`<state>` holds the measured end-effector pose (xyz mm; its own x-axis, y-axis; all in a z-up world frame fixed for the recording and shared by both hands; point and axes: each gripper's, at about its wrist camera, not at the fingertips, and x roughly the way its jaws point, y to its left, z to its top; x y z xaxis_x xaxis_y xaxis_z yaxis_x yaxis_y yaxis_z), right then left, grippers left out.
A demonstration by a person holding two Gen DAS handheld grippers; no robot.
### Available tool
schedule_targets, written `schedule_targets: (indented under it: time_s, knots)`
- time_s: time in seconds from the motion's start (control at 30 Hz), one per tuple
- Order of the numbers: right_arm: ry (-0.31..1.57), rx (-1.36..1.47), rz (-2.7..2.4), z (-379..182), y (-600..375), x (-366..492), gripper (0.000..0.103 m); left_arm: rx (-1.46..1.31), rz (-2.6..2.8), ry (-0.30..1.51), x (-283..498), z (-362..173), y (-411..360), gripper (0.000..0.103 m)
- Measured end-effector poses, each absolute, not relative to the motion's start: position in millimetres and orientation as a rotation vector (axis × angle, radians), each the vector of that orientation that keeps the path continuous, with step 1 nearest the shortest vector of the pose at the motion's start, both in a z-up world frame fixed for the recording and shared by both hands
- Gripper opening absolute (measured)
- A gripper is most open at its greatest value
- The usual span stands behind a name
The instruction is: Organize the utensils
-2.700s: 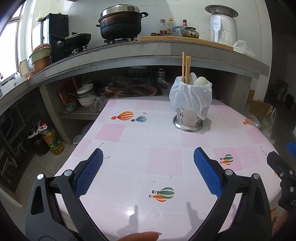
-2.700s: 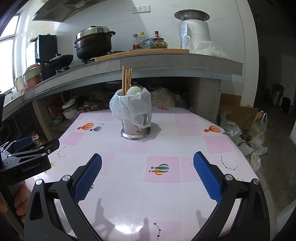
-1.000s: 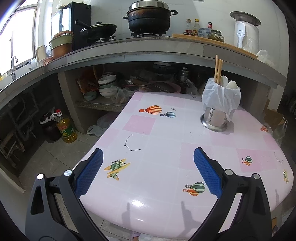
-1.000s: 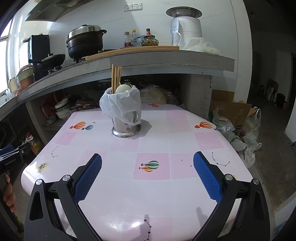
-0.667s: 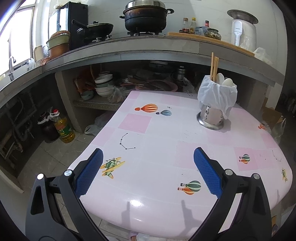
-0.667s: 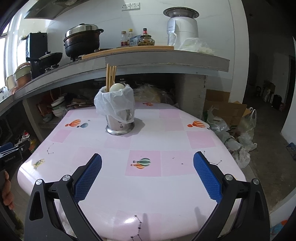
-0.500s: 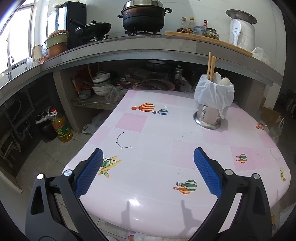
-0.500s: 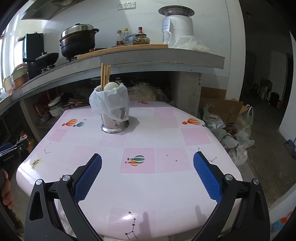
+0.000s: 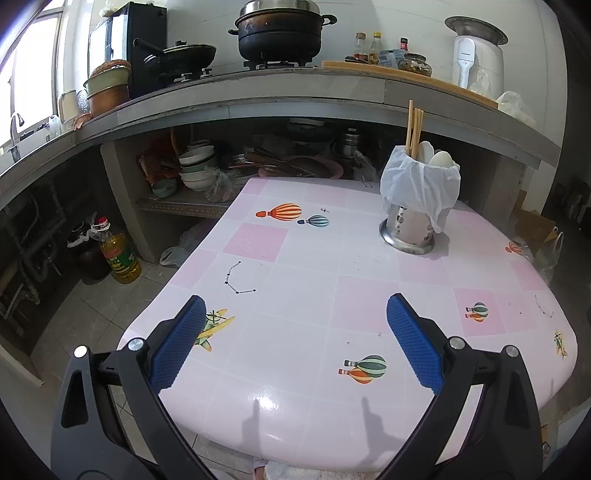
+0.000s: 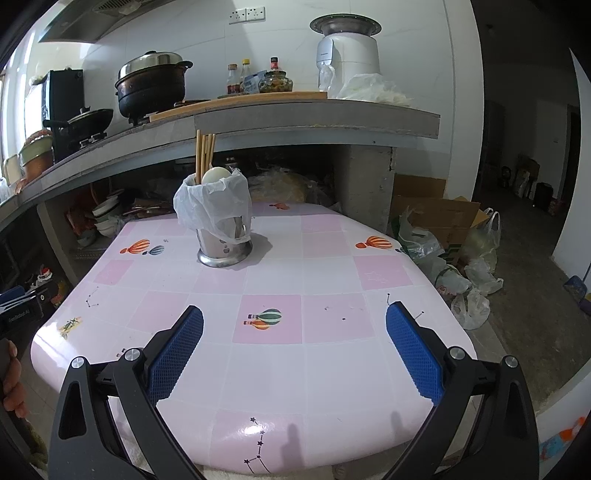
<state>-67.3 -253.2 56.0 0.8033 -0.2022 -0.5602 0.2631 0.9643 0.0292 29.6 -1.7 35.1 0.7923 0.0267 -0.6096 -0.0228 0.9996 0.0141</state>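
A metal utensil holder [image 9: 408,230] lined with a white plastic bag stands at the far side of the pink patterned table [image 9: 303,280]. It holds wooden chopsticks [image 9: 413,127] and white spoons [image 9: 439,158]. It also shows in the right wrist view [image 10: 223,245], with the chopsticks [image 10: 205,155] upright. My left gripper [image 9: 295,343] is open and empty over the table's near left edge. My right gripper [image 10: 295,343] is open and empty over the near edge. The left gripper's side [image 10: 22,306] shows at the far left of the right wrist view.
A concrete counter [image 9: 295,92] behind the table carries a large pot [image 9: 280,29], a wok, bottles and a white appliance [image 10: 347,55]. Bowls and pans sit on shelves beneath. An oil bottle [image 9: 118,254] stands on the floor at left. Boxes and bags [image 10: 454,240] lie at right.
Both grippers have drawn back from the table, so the utensil holder looks smaller and more of the table's near edge shows. Both stay open and empty.
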Motion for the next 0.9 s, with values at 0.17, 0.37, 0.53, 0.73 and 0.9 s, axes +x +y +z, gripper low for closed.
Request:
schedule_targets:
  time_s: [0.17,0.37,0.53,0.73,0.9]
  knots:
    - [0.589,0.143,-0.248,58,-254,-75,0.097,-0.011,0.025,0.650,26,36,-4,0.095]
    - [0.568,0.138,-0.236,62,-245,-78,0.097,0.008,0.017,0.622,12,34,-15,0.095]
    - [0.561,0.132,-0.235,63,-243,-80,0.097,0.008,0.042,0.596,10,37,-10,0.095]
    - [0.562,0.138,-0.238,63,-245,-80,0.097,-0.007,0.059,0.604,14,36,-1,0.095]
    - [0.564,0.136,-0.236,62,-244,-80,0.096,0.004,0.047,0.607,15,36,-4,0.095]
